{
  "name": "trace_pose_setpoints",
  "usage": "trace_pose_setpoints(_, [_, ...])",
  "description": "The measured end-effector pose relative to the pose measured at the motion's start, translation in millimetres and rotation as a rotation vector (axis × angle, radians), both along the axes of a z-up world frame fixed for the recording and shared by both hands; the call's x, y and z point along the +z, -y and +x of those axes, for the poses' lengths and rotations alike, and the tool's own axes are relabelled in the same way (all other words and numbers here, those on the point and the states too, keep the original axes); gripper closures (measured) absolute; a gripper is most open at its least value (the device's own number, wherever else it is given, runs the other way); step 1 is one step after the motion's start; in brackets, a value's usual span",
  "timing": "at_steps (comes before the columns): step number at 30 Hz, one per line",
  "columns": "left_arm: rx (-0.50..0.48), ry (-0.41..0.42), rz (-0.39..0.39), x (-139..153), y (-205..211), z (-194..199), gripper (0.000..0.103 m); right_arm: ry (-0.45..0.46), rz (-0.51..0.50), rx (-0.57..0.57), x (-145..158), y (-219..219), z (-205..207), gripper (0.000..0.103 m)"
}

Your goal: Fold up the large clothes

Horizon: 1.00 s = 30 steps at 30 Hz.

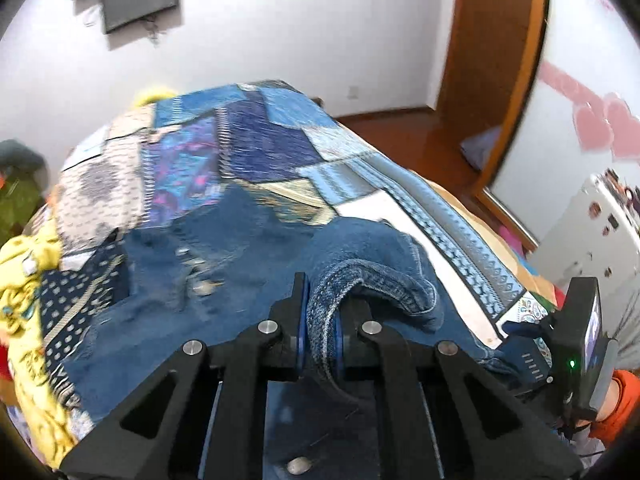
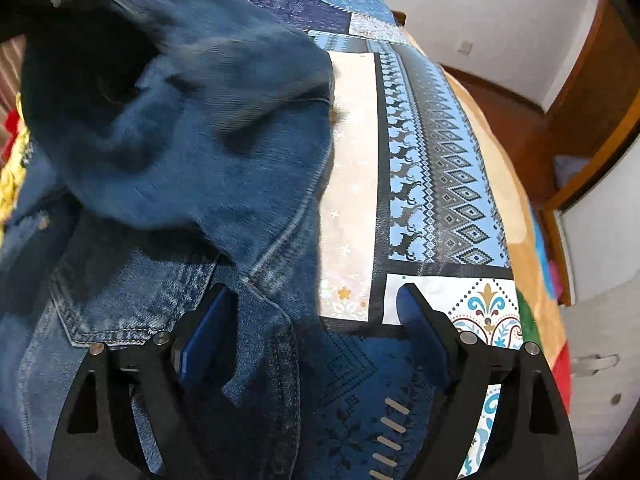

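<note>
The left gripper (image 1: 319,320) is clamped on a thick fold of a denim jacket (image 1: 224,280); the blue pads are nearly hidden by the cloth, and only thin edges of them show on either side of the pinched hem. From that grip the fold arches up and to the right, then drops back onto the rest of the jacket, which lies spread on a patchwork bedspread (image 1: 256,132). The jacket's buttons are smeared by motion blur and its left edge is hard to separate from a dark dotted patch of the bedspread. A yellow cloth (image 1: 28,264) lies beside it at the left, partly cut off by the lens rim.

The right gripper (image 2: 316,308) has its jaws wide apart; the jacket's (image 2: 192,148) front edge lies between them, against the left pad, while the right pad stands clear over the bedspread (image 2: 436,168). Whether the left pad actually touches the denim cannot be told. Beyond it a raised, blurred mass of denim fills the upper left of this view, its dark hollow too dim to read. A chest pocket shows just beside the left finger. A wooden door (image 1: 492,60) stands in the far corner.
</note>
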State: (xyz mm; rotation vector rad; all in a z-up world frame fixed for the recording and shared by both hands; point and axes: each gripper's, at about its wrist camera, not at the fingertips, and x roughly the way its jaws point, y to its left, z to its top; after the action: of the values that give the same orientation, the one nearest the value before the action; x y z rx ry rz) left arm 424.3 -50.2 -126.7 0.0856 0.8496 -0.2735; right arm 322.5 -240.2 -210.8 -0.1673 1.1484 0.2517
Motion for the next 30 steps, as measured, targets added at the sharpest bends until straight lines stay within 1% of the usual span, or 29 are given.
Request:
trace_pose_setpoints(1, [0.020,-0.002,-0.010,0,-10,-4,0.093,-0.003,0.004,-0.004,0,0,0,0.020])
trace_pose_setpoints(3, [0.062,-0.029,-0.015,-9,-31,-13,0.093,-0.012,0.019,-0.015,1,3,-1,0.020])
trace_pose_setpoints(4, [0.081,-0.051,-0.015,-18,-40,-19,0.093,-0.018,0.026,-0.019,2,4,-2,0.020])
trace_pose_setpoints(7, [0.130,-0.150,-0.012,-51,-66,-35,0.092,-0.034,0.025,-0.016,4,5,-4,0.020])
trace_pose_setpoints(8, [0.140,-0.194,-0.010,-66,-74,-41,0.083,-0.042,0.029,-0.013,6,5,-5,0.021])
trace_pose_setpoints(9, [0.146,-0.221,-0.005,-76,-78,-47,0.077,-0.051,0.039,-0.009,6,4,-6,0.021])
trace_pose_setpoints(11, [0.163,-0.251,0.028,-90,-85,-63,0.046,-0.063,0.063,-0.010,12,4,-7,0.021])
trace_pose_setpoints(12, [0.169,-0.254,0.050,-96,-85,-68,0.041,-0.062,0.070,-0.016,14,5,-7,0.021])
trace_pose_setpoints(13, [0.167,-0.251,0.070,-100,-84,-71,0.038,-0.060,0.083,-0.019,18,4,-8,0.021])
trace_pose_setpoints(16, [0.156,-0.252,0.123,-99,-76,-74,0.038,-0.052,0.147,-0.024,30,12,-6,0.021])
trace_pose_setpoints(18, [0.139,-0.235,0.159,-87,-67,-69,0.038,-0.043,0.171,-0.036,38,13,-4,0.021])
trace_pose_setpoints(19, [0.125,-0.219,0.163,-81,-63,-68,0.037,-0.034,0.177,-0.041,42,13,-1,0.021])
trace_pose_setpoints(22, [0.079,-0.155,0.154,-62,-46,-61,0.028,0.001,0.179,-0.047,52,10,5,0.021])
trace_pose_setpoints(25, [-0.007,-0.133,0.132,-55,-28,-54,0.028,0.020,0.160,-0.055,53,5,16,0.021])
trace_pose_setpoints(27, [-0.082,-0.127,0.145,-57,-10,-50,0.028,0.018,0.166,-0.055,53,1,22,0.021])
trace_pose_setpoints(28, [-0.112,-0.126,0.169,-61,-1,-49,0.029,0.013,0.180,-0.055,53,0,21,0.021])
trace_pose_setpoints(30, [-0.155,-0.137,0.243,-76,17,-43,0.029,0.003,0.209,-0.046,51,-4,21,0.021])
